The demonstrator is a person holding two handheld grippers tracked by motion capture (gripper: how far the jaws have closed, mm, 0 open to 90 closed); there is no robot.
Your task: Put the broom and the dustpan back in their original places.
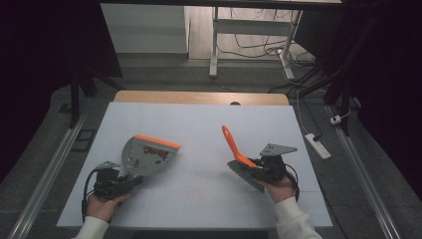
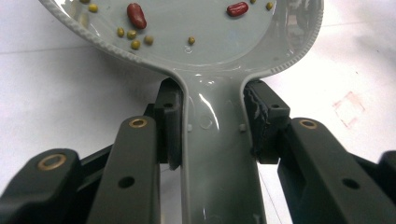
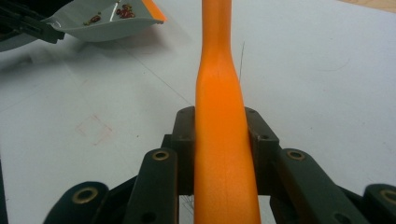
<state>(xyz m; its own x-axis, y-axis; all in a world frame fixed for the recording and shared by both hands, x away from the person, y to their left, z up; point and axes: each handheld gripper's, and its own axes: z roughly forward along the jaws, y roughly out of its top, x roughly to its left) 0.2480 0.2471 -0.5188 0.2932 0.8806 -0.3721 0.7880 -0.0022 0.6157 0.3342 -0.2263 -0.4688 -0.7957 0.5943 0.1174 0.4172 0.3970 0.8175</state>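
Gripping dustpan [image 1: 149,155] handle in left gripper [image 1: 121,181] jaws, brush [image 1: 238,154] handle in right gripper [image 1: 263,168] jaws; beans [image 2: 137,15] apparently already collected, brush well right of pan, handle slanting up-left.

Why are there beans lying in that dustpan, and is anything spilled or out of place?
Nothing looks spilled. Red and small green beans lie inside the grey dustpan, whose handle the left claw grips. The right claw grips the orange brush, handle tilted up. The white table around them looks clean.
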